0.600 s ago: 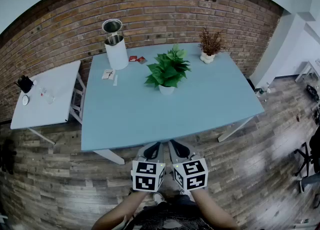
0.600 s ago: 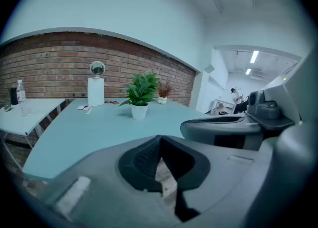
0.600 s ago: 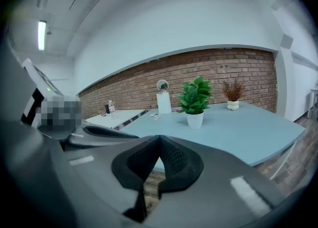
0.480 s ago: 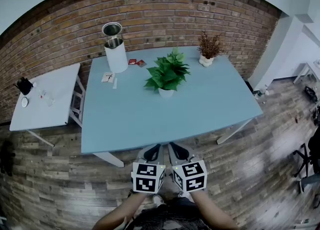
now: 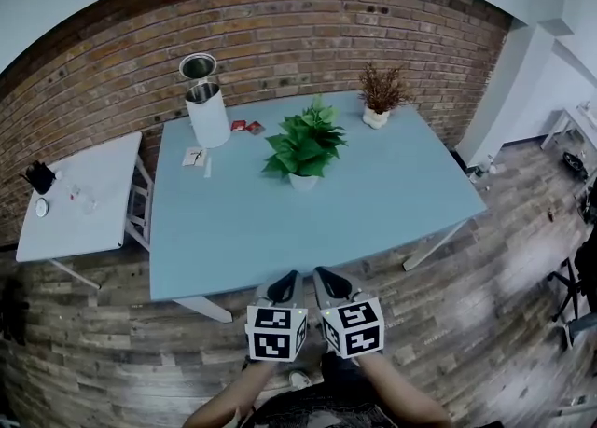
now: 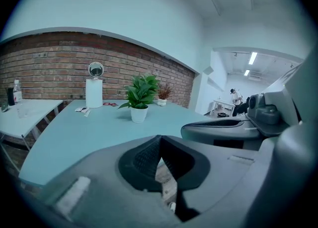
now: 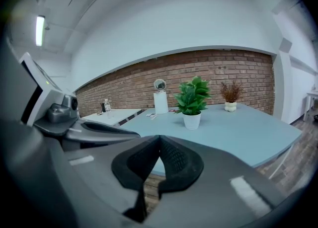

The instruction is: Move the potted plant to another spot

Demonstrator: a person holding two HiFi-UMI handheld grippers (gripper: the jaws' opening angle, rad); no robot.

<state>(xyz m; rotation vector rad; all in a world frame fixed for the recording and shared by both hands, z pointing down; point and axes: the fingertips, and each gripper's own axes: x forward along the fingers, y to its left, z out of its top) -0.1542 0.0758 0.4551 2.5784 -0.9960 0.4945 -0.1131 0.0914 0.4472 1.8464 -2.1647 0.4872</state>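
A person is holding the left gripper (image 5: 287, 277) and right gripper (image 5: 323, 274) side by side off the blue table's (image 5: 270, 230) near edge, jaws pressed together and empty, apparently because the potted plant (image 5: 303, 148) is sitting mid-table, well out of reach.

My left gripper (image 5: 287, 279) and right gripper (image 5: 322, 277) -- smooth grey moulded shells, each narrowing to black ribbed pads (image 7: 174, 160); each carries a white marker cube (image 5: 276, 332) printed with black squares; a small pale rectangular label sits on each shell; my forearms (image 5: 224, 405) bare; dark clothing (image 5: 317, 409) at my torso, pattern too blurred to tell.
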